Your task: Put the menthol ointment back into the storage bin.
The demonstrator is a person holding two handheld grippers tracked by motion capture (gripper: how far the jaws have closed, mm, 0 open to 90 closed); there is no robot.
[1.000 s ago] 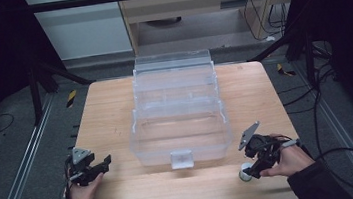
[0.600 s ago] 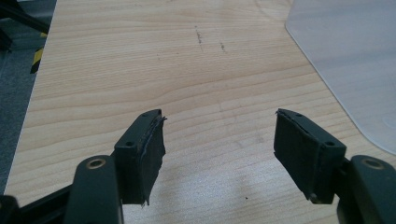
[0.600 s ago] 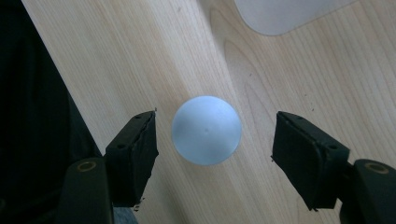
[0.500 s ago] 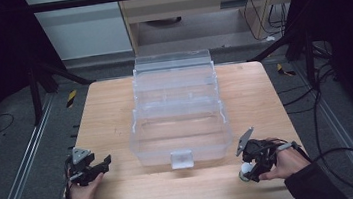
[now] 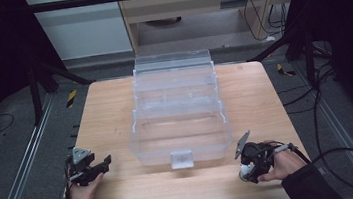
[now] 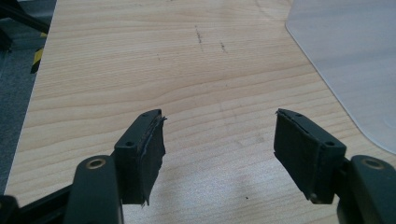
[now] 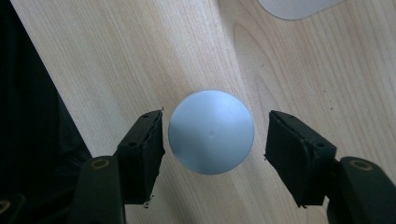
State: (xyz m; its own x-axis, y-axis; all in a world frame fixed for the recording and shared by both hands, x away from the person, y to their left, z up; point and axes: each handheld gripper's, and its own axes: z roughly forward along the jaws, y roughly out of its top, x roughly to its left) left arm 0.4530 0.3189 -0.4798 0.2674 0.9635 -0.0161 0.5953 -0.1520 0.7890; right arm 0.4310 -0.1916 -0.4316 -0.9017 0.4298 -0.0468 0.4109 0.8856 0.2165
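Right hand-held gripper [image 7: 212,140]: pointed down at the tabletop [image 5: 115,106] near its front right corner; its jaws have just been closing and are now seen partly open, one on each side of the round object, with a thin gap left at either pad, so nothing is gripped yet.
Round object [image 7: 211,132]: a pale grey-blue disc seen from above, set on the wood between the right jaws; in the high view it is seen as a small pale thing [image 5: 245,172] under the gripper.
Left hand-held gripper [image 6: 219,144]: held low over the front left of the tabletop, jaws spread wide with bare wood between them.
Clear plastic box [image 5: 178,114]: placed at the middle of the tabletop, well apart from the left gripper, near the right one.
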